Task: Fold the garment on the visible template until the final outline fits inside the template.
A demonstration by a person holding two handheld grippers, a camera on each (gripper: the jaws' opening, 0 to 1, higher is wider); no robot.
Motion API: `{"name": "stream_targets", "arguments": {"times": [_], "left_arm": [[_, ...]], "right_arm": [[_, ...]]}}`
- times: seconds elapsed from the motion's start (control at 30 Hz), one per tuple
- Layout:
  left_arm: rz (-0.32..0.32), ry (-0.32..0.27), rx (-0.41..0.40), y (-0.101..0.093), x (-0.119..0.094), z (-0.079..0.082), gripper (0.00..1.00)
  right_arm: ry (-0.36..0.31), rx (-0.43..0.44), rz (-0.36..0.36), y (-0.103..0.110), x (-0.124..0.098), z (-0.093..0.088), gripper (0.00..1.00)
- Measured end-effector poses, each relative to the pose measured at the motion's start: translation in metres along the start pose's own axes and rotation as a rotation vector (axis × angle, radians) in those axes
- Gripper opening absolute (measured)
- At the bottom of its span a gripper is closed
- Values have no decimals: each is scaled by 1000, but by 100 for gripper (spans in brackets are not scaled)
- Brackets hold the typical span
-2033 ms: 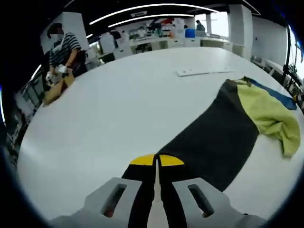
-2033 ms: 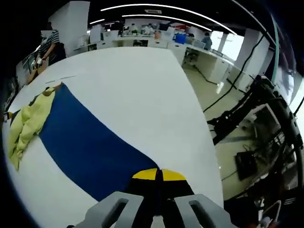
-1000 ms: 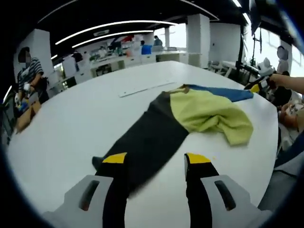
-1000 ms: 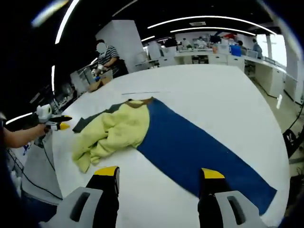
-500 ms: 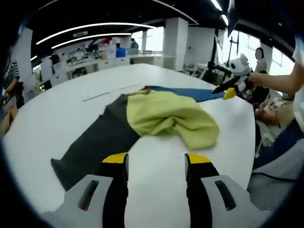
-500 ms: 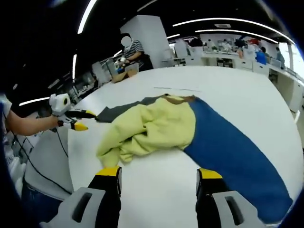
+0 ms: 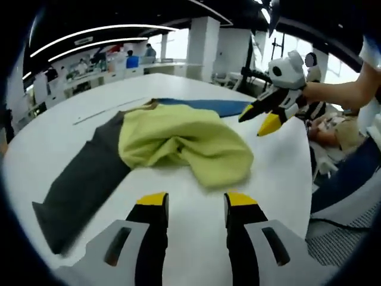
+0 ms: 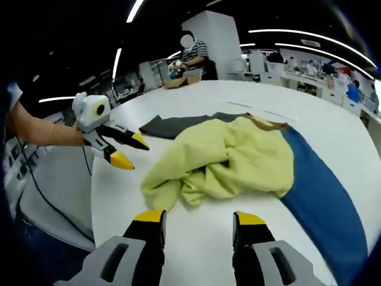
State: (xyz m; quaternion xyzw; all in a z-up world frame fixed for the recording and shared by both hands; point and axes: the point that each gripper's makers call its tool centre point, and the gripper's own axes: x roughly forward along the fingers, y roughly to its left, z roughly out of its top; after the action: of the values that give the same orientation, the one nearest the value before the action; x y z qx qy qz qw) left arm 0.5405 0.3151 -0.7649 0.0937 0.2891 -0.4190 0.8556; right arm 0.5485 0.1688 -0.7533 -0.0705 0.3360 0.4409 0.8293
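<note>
The garment lies on the white table (image 7: 178, 196): a crumpled yellow-green body (image 7: 184, 140) with a dark grey sleeve (image 7: 83, 179) stretched to one side and a blue sleeve (image 7: 208, 106) to the other. My left gripper (image 7: 195, 202) is open just short of the yellow body's near edge, with nothing between its jaws. My right gripper (image 8: 199, 217) is open too, close to the bunched yellow hem (image 8: 232, 158), with the blue sleeve (image 8: 321, 190) at its right and the grey sleeve (image 8: 172, 125) beyond. Each gripper appears in the other's view: right (image 7: 256, 123), left (image 8: 134, 153).
A thin pale strip (image 7: 107, 110) lies on the table beyond the garment. The table edge (image 7: 309, 179) is near on the person's side. A person in a striped shirt (image 8: 193, 50) stands at another bench far behind. Desks and shelves line the back of the room.
Both grippers were shut on the sleeve ends two seconds ago. They have let go, opened, and swung in toward the yellow body from opposite sides.
</note>
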Motion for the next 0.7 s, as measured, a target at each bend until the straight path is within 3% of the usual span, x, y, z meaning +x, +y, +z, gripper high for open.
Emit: {"name": "stream_targets", "arguments": {"times": [0.3, 0.7], "left_arm": [[-18, 2, -3, -7, 22, -1, 27], [-37, -35, -61, -15, 36, 8, 14]], "right_arm": [[8, -41, 0, 7, 24, -2, 24], [-6, 1, 1, 9, 45, 1, 12]]}}
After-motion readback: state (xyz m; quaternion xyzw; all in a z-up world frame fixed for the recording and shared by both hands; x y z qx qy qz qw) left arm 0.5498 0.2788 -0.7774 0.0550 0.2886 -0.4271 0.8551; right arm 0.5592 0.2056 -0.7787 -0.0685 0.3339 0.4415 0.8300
